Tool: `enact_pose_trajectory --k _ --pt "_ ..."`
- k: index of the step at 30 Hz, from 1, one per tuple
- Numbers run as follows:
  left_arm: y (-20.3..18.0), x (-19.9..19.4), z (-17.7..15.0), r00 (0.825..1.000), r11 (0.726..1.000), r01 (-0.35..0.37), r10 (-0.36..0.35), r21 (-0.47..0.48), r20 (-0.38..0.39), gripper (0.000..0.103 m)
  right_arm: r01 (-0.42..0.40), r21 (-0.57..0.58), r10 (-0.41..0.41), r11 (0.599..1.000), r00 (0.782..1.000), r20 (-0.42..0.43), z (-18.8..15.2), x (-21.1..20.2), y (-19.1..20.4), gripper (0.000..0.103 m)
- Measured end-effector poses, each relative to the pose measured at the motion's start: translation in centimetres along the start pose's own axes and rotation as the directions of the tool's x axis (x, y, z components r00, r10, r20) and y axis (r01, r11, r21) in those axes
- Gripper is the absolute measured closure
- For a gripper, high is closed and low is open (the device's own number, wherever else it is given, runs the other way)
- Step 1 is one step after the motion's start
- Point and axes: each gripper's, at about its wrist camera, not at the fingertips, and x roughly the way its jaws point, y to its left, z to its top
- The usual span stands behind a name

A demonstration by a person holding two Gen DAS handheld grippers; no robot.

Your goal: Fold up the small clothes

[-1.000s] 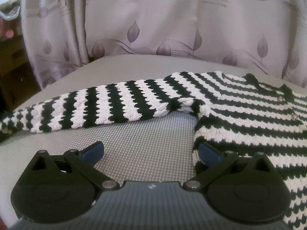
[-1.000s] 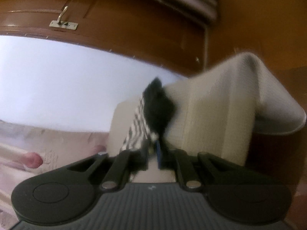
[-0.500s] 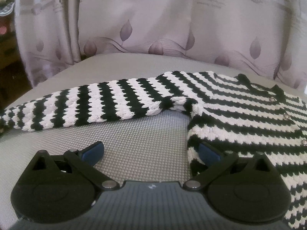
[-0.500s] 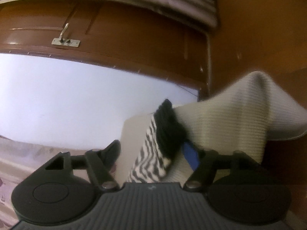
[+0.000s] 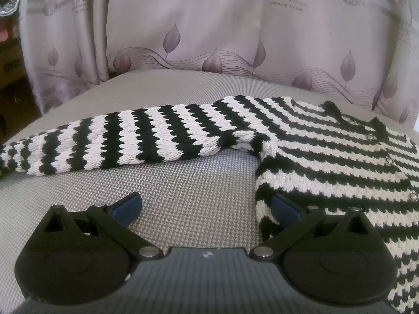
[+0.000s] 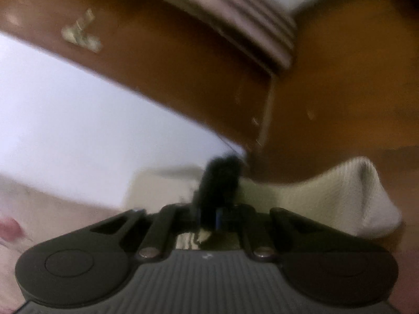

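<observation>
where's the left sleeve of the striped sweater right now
In the left wrist view the sleeve lies flat, stretched leftward across the grey mat, beyond the open left gripper and before the leaf-print curtain.

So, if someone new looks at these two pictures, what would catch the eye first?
First the black-and-white striped sweater, flat on the grey surface, one sleeve stretched out to the left. The left tongs stand open just before its hem. In the blurred right view, the right tongs, having just been closing, pinch a dark fabric edge.
</observation>
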Motion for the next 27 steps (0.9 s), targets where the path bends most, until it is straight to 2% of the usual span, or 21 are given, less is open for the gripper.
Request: enact_pose_trajectory --k 1,3,5,8,10,13,16,18,20,23,27 --pt "0.0 0.0 0.0 1.000 1.000 0.001 -0.001 -0.002 0.001 0.000 0.001 -0.038 -0.001 0.999 1.000 0.010 0.0 -0.2 0.5 0.094" --pt "0.0 0.1 0.0 1.000 1.000 0.005 -0.005 -0.003 -0.002 0.000 0.081 -0.116 -0.086 0.990 0.995 -0.045 -0.4 0.9 1.2 0.094" --pt "-0.2 0.2 0.0 1.000 1.000 0.011 -0.011 -0.002 -0.002 0.000 0.091 -0.094 -0.098 0.991 0.993 -0.072 -0.4 1.5 1.1 0.094" --pt "-0.2 0.2 0.0 1.000 1.000 0.020 -0.020 -0.011 0.003 0.000 0.083 -0.078 -0.087 0.993 0.995 -0.044 -0.1 1.9 3.0 0.094" --pt "-0.2 0.2 0.0 1.000 1.000 0.025 -0.025 -0.018 0.008 0.000 0.044 -0.087 -0.047 0.995 0.998 -0.033 -0.5 2.0 5.4 0.094" --pt "0.0 0.0 -0.1 0.999 0.999 0.035 -0.035 -0.037 0.017 0.000 -0.053 -0.131 0.050 0.990 0.998 -0.031 -1.7 2.5 11.3 0.094" --pt "0.1 0.0 -0.1 0.999 0.998 0.050 -0.049 -0.050 0.017 0.000 -0.178 -0.182 0.163 0.967 0.982 -0.090 -5.1 3.5 18.2 0.094" --pt "0.2 0.0 -0.1 0.998 0.997 0.056 -0.055 -0.056 0.021 0.000 -0.262 -0.205 0.234 0.943 0.960 -0.152 -8.2 4.5 22.7 0.094" --pt "0.3 0.0 -0.1 0.998 0.996 0.064 -0.063 -0.065 0.025 0.000 -0.346 -0.208 0.301 0.915 0.928 -0.219 -12.1 5.2 26.4 0.094" --pt "0.6 0.0 -0.2 0.997 0.994 0.078 -0.076 -0.079 0.030 0.000 -0.460 -0.179 0.390 0.870 0.863 -0.321 -18.8 6.5 31.0 0.094" --pt "0.9 -0.1 -0.2 0.995 0.991 0.092 -0.088 -0.099 0.039 0.000 -0.545 -0.140 0.437 0.826 0.778 -0.452 -27.8 8.2 34.7 0.094"
